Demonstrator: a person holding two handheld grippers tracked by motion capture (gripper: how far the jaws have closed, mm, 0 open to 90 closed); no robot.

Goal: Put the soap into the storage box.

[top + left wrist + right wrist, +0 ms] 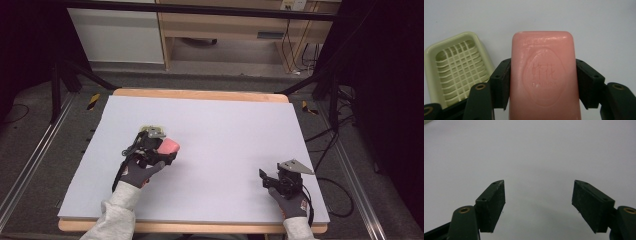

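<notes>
The left gripper clamps the pink soap bar above the board's left half, beside the green soap dish. The right gripper gapes, holding nothing, near the front right corner; wide free board lies between.

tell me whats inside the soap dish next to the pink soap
The soap dish shows just its own pale green grid insert, with nothing lying on it. Its near corner is covered by the left gripper, which is shut on the pink soap, so that part stays unseen.
</notes>
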